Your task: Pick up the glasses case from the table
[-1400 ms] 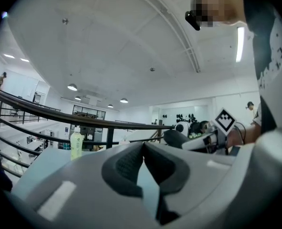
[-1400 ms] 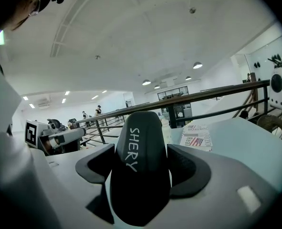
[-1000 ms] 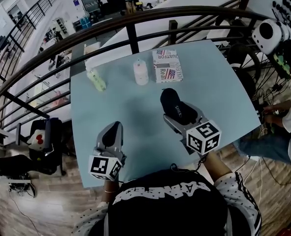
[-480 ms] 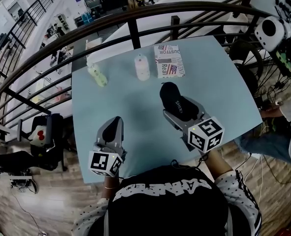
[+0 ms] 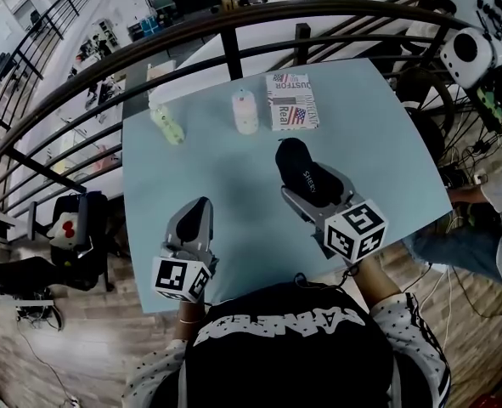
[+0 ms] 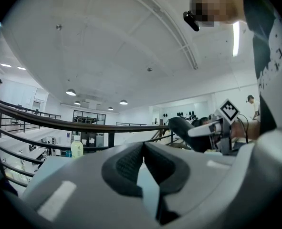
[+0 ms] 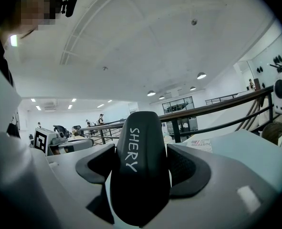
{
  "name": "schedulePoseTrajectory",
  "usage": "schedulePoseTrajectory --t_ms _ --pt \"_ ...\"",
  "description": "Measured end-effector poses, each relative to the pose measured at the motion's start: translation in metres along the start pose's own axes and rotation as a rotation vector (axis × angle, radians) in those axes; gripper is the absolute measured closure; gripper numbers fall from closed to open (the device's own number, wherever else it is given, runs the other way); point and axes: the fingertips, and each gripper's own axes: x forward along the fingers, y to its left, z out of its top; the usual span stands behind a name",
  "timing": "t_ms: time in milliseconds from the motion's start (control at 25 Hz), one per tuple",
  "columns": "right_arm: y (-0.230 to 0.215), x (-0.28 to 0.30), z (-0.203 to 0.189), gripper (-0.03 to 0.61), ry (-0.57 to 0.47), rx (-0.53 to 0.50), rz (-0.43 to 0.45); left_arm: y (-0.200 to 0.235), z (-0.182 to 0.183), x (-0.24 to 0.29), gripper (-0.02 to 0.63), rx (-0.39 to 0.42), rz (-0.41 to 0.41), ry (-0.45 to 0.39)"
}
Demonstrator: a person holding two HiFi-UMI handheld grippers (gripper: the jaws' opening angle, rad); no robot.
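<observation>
Evidently the grasp is made: the right gripper (image 7: 141,168) has its two jaws clamped on the sides of the black glasses case (image 5: 301,172), which stands up between the pads with its rounded end poking out past the tips, white lettering facing the camera. In the head view the case sits right of centre over the pale blue table (image 5: 191,185), and it looks raised off the surface, though I cannot be sure of the gap. What remains, I judge, is a steady lift with the grip kept firm, since the smooth curved shell could slip. The left gripper (image 6: 143,149), low at the left, has its jaws together on nothing, well apart from the case.
</observation>
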Motion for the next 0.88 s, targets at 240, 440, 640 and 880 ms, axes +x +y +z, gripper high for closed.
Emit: schedulePoseTrajectory --t_ms 240,440,640,880 --pt "0.0005 -0.0009 0.0014 0.224 0.001 -0.004 0.003 -0.0009 0.0006 0.0006 0.614 -0.006 0.001 -0.001" --pt "-0.0022 -0.0032 0.0014 0.224 -0.002 -0.004 -0.001 -0.0036 -0.0011 0.0028 0.614 -0.002 -0.006 0.004" --pt "-0.0011 -0.0045 0.0004 0.224 -0.001 -0.004 0.000 -0.0040 0.0006 0.0019 0.614 0.002 -0.005 0.001" --pt "0.0009 -0.0081 0.0008 0.224 -0.003 -0.008 0.002 -0.0065 0.0034 0.0002 0.614 0.004 -0.004 0.001"
